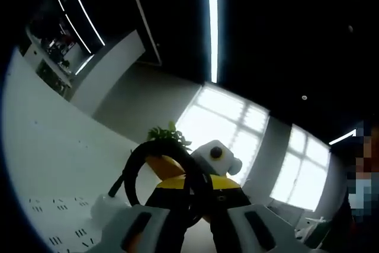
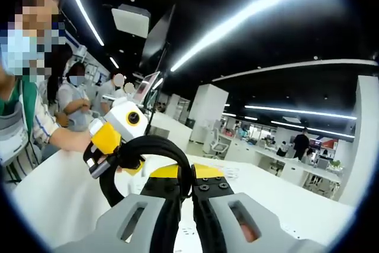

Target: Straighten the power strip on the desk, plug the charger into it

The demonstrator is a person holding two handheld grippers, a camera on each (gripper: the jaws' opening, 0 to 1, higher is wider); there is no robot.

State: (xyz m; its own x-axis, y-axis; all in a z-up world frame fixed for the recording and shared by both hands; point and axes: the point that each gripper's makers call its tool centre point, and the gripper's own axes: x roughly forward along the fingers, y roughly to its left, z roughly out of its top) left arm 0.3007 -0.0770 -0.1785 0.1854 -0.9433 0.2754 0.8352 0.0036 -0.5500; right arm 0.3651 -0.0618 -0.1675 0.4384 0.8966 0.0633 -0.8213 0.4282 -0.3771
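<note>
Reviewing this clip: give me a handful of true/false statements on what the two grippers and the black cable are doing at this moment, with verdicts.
1. In the left gripper view, the left gripper has a loop of black cable between its jaws. True.
2. In the right gripper view, the right gripper is wide open with nothing between its jaws. False: the jaws stand close together on the black cable, which arches above them.
3. The other gripper, yellow and white, comes into the right gripper view from the left, held by a person's hand. True.
4. A potted plant shows behind the cable in the left gripper view. True.
5. The cable lies flat on the white desk. False: it is lifted, looping between the grippers.
</note>
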